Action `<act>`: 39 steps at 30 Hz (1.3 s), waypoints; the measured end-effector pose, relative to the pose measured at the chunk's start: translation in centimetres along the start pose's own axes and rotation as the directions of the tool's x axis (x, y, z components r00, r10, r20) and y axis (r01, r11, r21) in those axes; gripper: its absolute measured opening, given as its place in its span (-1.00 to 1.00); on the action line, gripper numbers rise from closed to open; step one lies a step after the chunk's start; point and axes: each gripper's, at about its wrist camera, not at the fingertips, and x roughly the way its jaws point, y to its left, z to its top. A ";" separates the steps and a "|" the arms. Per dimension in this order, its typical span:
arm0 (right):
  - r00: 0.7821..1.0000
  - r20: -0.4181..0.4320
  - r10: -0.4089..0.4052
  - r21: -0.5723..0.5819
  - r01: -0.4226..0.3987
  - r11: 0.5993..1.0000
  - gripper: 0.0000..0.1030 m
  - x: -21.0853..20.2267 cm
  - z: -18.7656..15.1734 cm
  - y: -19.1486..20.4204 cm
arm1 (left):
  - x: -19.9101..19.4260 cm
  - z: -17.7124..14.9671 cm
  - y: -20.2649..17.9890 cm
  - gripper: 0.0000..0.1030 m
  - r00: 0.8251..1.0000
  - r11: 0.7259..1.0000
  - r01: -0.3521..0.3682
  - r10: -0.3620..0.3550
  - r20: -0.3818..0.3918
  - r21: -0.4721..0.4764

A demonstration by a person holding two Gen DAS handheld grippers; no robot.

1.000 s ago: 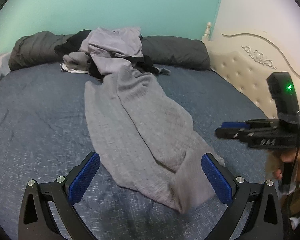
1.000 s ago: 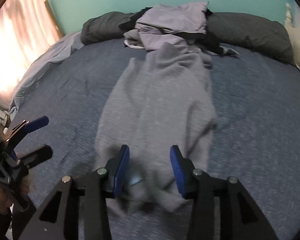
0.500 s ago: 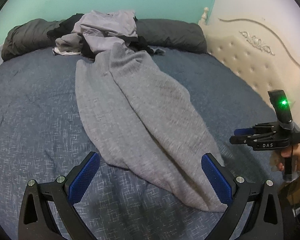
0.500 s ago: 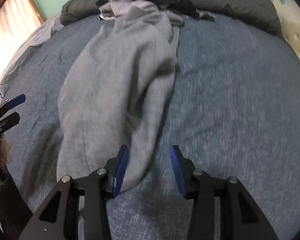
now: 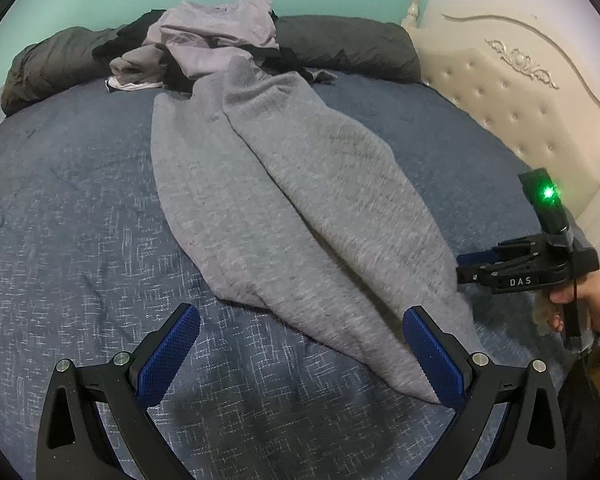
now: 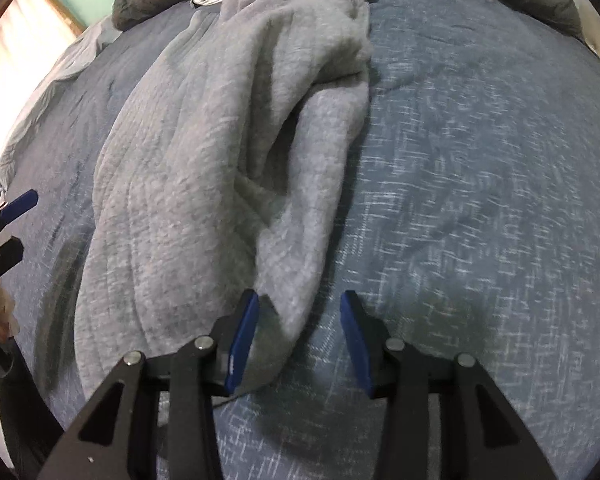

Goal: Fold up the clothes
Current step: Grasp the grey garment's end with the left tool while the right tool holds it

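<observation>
Right wrist view: the right gripper [image 6: 300, 334] has just been narrowing its jaws, which stand apart over the near corner of the long grey knitted garment [image 6: 220, 152] — not yet pinching it. The left gripper [image 5: 300, 354] is spread wide beside the garment's near end on the blue speckled bedspread [image 5: 60, 208]. Farther off, a heap of grey and black clothes [image 5: 212, 40] lies against dark pillows.

The left gripper [image 5: 300, 354] points steeply down, jaws spread wide with nothing pressed between the pads. The right gripper [image 6: 298, 338] tilts further down, jaws partly apart and just closing inward, gripped by a hand [image 5: 588, 300] at its handle
</observation>
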 end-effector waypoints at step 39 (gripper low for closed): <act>0.998 -0.058 -0.007 0.015 0.008 1.000 0.22 2.9 0.4 0.4 | 9.2 -0.7 1.0 0.52 0.974 0.998 0.012 -0.024 -0.226 -0.056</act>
